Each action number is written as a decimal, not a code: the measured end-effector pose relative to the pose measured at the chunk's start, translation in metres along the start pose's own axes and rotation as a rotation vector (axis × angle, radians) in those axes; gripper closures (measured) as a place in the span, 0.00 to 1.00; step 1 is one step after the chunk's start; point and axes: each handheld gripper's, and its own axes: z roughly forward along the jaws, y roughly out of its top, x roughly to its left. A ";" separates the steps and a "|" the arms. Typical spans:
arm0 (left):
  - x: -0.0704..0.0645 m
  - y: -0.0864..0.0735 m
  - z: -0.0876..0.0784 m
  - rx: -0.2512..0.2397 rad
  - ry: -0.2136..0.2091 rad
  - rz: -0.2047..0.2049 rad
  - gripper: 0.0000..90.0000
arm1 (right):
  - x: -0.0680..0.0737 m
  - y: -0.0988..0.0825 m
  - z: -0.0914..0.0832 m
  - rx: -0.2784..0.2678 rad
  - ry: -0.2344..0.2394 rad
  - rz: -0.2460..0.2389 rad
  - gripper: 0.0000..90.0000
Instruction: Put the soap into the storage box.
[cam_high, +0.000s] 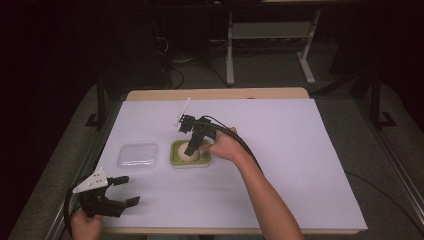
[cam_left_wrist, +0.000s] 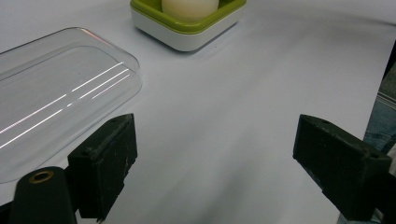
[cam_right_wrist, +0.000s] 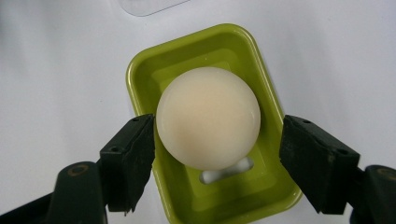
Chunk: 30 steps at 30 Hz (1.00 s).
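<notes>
The right gripper (cam_right_wrist: 217, 161) is hovering directly over the round, cream-white soap bar (cam_right_wrist: 208, 116), which is sitting in the green rectangular plastic soap dish (cam_right_wrist: 261, 88) near the middle of the white-covered table (cam_high: 300, 150). Its jaws are standing spread, one on each side of the bar with a gap on the right and the left jaw almost at the bar's edge, pinching nothing yet. Being round, the bar is offering no long axis of its own; the dish is running lengthwise away from the gripper in the right gripper view, so the jaws are straddling it across its short width, and closing straight inward looks like the next call. The left gripper (cam_high: 122, 192) is resting well apart at the table's near left edge, jaws wide apart and empty, with the clear plastic lid (cam_left_wrist: 56, 88) lying just ahead of it, beside the dish.
</notes>
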 end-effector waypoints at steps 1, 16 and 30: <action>0.000 0.000 0.000 0.000 0.001 -0.001 0.14 | 0.000 -0.001 -0.001 -0.006 0.000 0.002 0.29; 0.000 0.000 0.001 -0.003 0.008 -0.002 0.14 | -0.005 -0.013 -0.012 -0.031 -0.005 0.026 0.28; 0.000 0.001 0.002 0.006 0.001 0.011 0.14 | -0.008 -0.032 -0.025 -0.041 -0.020 0.052 0.28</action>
